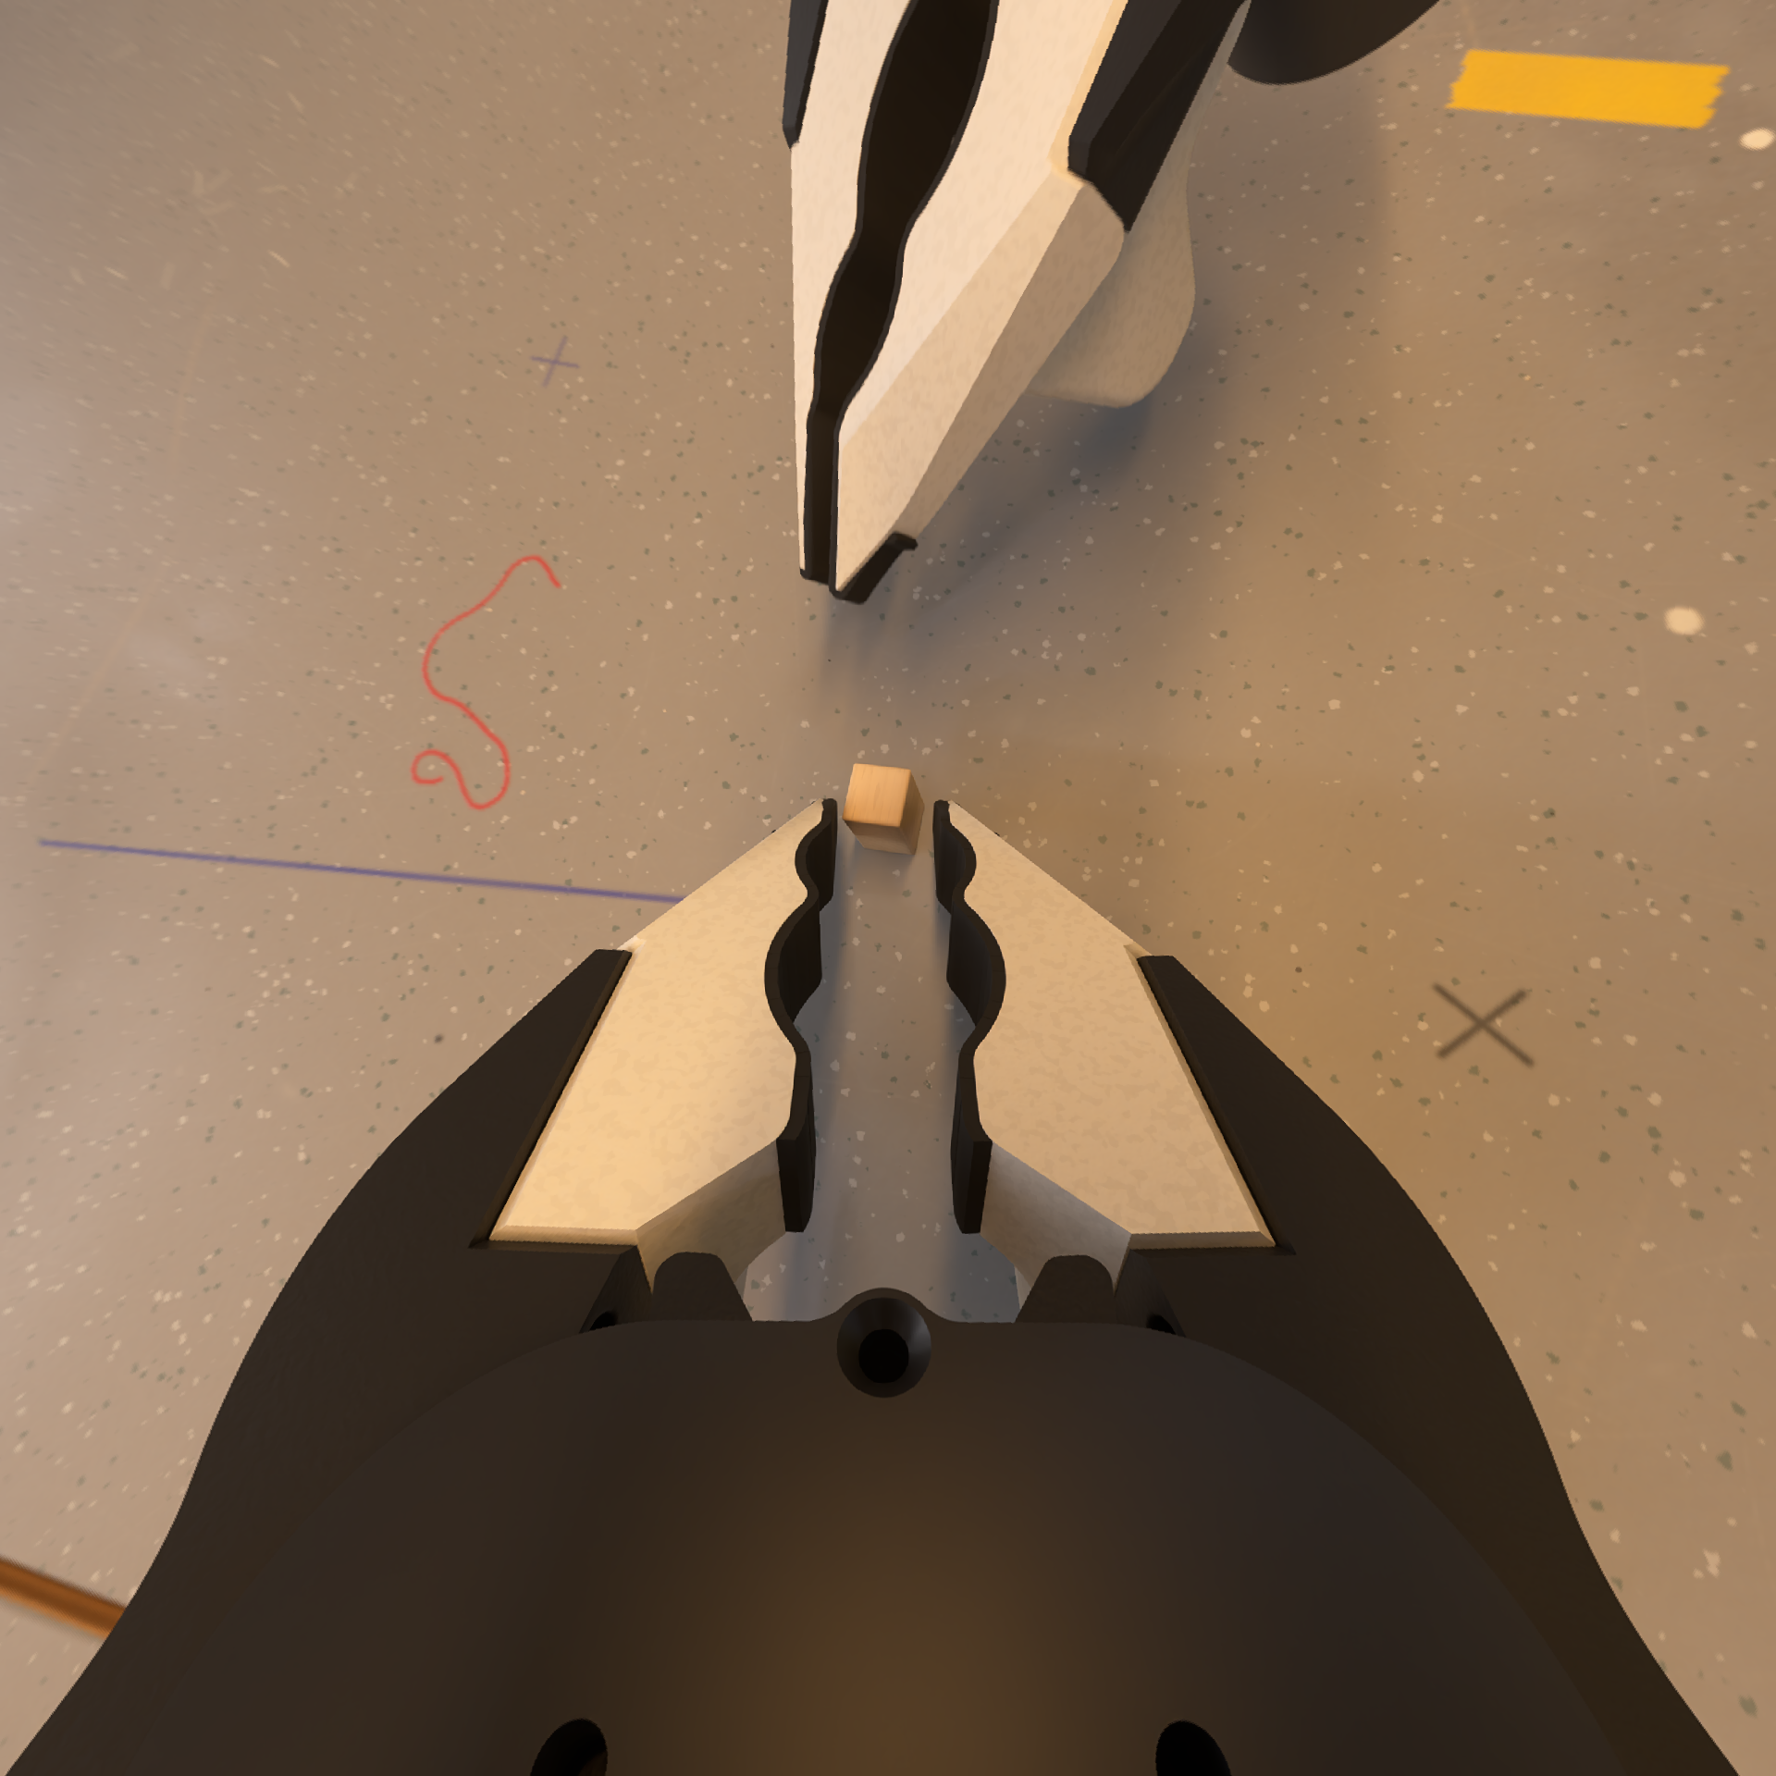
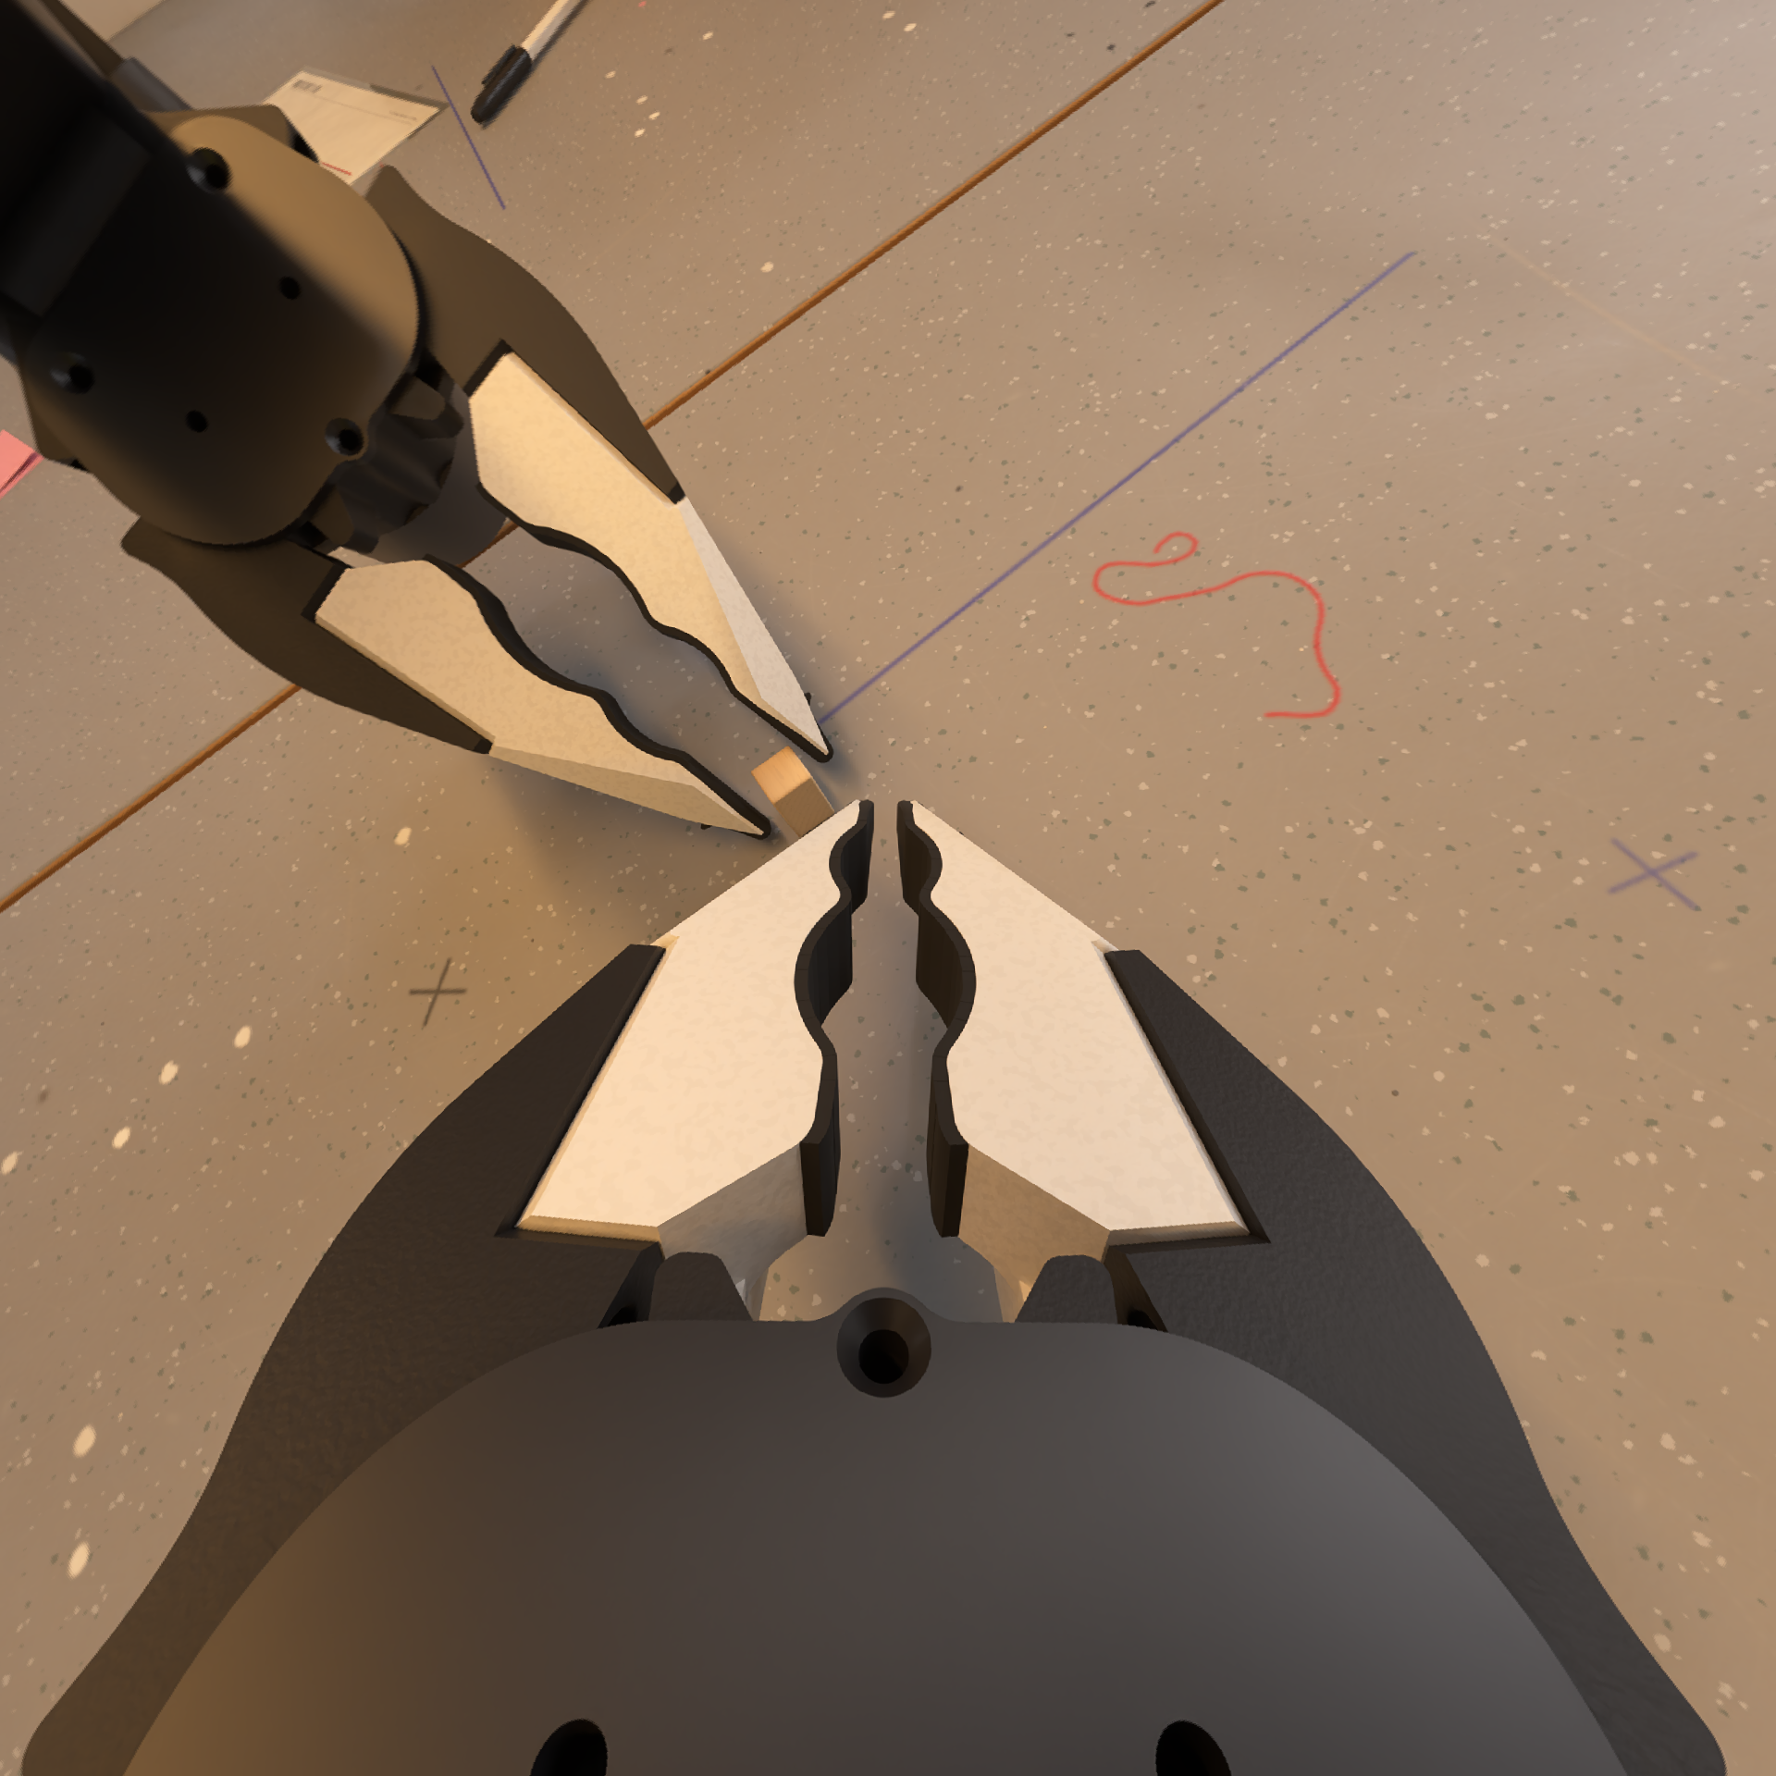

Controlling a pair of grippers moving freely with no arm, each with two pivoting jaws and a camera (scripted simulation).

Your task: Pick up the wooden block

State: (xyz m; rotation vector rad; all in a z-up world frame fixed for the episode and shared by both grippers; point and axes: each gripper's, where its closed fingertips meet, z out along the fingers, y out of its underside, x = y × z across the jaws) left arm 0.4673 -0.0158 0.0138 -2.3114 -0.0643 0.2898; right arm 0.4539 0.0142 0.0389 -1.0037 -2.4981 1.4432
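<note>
A small light wooden block [image 1: 879,809] rests on the speckled tabletop [image 1: 1345,673]. My left gripper [image 1: 884,817] is open, with its two fingertips on either side of the block and narrow gaps showing. The right wrist view shows the same: the block [image 2: 790,788] lies between the left gripper's [image 2: 793,793] tips, low at the table. My right gripper [image 2: 886,812] is shut and empty, its tips just right of the block. It also shows in the left wrist view [image 1: 846,577], pointing down at the table a short way beyond the block.
A red squiggle [image 1: 466,687], a blue line [image 1: 356,870], cross marks [image 1: 1480,1026] and a strip of yellow tape [image 1: 1586,88] mark the table. A black marker pen [image 2: 524,58], a white card [image 2: 351,120] and a brown seam [image 2: 865,259] lie behind the left gripper.
</note>
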